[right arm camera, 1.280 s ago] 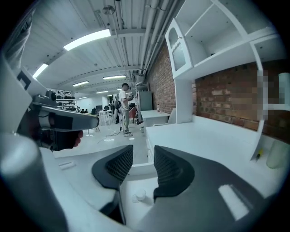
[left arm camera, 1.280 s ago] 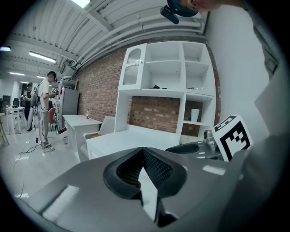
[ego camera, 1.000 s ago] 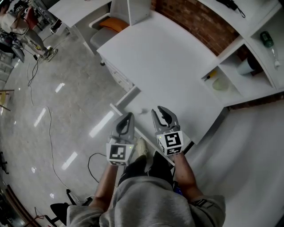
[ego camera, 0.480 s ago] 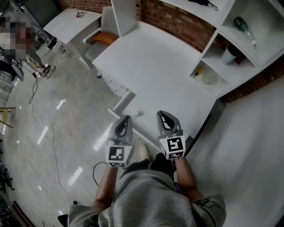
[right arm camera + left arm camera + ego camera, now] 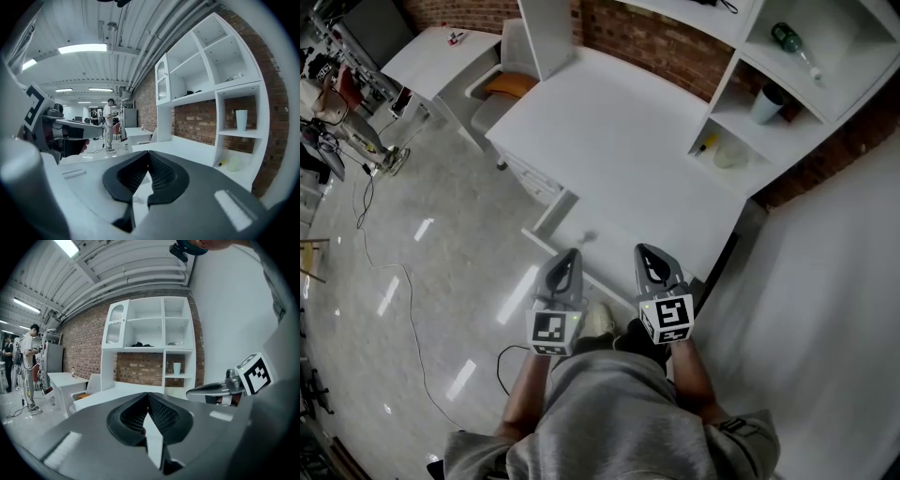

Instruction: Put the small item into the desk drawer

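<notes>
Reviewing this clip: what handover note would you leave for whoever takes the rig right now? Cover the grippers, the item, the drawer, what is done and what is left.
Left hand-held gripper: shut and empty, held short of the drawer.
Right hand-held gripper: its jaws have just been closing and are now shut, with nothing between them.
Small item: appears to lie inside the open desk drawer, clear of both grippers.
Done: the item looks placed.
Left: check that it really sits in the drawer. The drawer stands open, so close it if that is wanted.
</notes>
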`<state>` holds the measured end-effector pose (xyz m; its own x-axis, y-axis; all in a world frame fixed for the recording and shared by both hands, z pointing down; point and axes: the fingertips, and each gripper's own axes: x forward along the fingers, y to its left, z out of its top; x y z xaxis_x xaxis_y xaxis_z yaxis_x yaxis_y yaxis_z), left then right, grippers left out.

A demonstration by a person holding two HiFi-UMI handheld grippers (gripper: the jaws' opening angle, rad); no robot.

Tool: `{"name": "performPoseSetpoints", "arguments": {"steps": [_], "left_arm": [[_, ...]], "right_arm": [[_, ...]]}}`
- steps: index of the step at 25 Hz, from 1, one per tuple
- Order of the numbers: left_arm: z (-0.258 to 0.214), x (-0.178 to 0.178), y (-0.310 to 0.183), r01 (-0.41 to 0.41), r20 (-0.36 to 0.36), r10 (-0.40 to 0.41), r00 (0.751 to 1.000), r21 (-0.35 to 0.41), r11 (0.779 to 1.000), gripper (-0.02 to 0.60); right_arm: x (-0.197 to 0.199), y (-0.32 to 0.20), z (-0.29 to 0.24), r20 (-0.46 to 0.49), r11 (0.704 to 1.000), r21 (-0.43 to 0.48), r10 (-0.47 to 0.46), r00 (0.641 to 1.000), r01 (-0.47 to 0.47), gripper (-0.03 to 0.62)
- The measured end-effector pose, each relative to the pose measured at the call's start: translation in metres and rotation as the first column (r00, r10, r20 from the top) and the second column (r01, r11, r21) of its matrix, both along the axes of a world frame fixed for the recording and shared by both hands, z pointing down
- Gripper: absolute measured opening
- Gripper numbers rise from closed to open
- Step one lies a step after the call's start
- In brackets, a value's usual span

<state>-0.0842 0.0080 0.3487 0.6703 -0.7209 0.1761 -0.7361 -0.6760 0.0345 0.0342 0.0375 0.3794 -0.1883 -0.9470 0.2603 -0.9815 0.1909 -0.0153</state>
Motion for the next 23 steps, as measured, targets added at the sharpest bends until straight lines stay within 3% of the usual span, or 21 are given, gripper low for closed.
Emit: {"name": "performPoseSetpoints", "arguments": {"steps": [23], "left_arm": [[0.006, -0.007, -0.003, -0.006, 0.014, 0.006, 1.0, -0.008, 1.0, 0.012]], "right_arm": [[-0.013, -0.007, 0.002, -0.005, 1.0, -0.003, -0.021, 1.0, 0.021, 0.003]]}}
